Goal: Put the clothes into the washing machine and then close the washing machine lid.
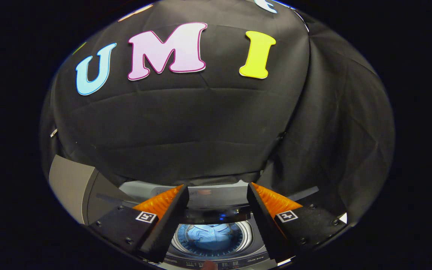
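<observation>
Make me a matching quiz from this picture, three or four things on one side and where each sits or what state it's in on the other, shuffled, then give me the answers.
Things:
1. gripper
2. light blue garment
3. washing machine
4. grey lid

Places or states:
A. lying down inside the round drum
B. raised, off to the side beyond one finger
C. fingers apart, holding nothing
D. below the fingers, its top open in front of the black cloth wall

Pairs: 1-C, 2-A, 3-D, 4-B
</observation>
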Available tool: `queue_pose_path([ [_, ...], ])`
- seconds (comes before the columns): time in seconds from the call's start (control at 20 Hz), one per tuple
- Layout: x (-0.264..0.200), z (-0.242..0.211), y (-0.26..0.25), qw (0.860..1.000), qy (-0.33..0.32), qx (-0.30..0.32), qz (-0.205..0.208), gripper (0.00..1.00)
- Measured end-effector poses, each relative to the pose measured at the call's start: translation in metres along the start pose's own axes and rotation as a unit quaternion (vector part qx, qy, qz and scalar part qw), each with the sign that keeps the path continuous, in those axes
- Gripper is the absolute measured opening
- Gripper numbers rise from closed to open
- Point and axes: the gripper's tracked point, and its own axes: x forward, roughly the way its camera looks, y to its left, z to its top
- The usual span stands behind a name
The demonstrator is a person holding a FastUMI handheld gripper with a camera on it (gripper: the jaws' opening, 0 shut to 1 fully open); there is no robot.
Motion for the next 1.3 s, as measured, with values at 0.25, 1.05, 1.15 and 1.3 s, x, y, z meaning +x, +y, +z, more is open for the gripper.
queue_pose_path([
  [0.25,-0.0002,0.0008,-0.0003,1.0,-0.001,0.0,0.0,0.99],
  [1.05,-0.0008,0.0037,0.0021,1.0,-0.018,0.002,0.013,0.98],
  [1.15,-0.0001,0.0055,0.0028,1.0,-0.022,0.006,0.019,0.98],
  [1.3,0.0037,-0.0022,0.0059,1.0,-0.005,0.009,0.025,0.98],
])
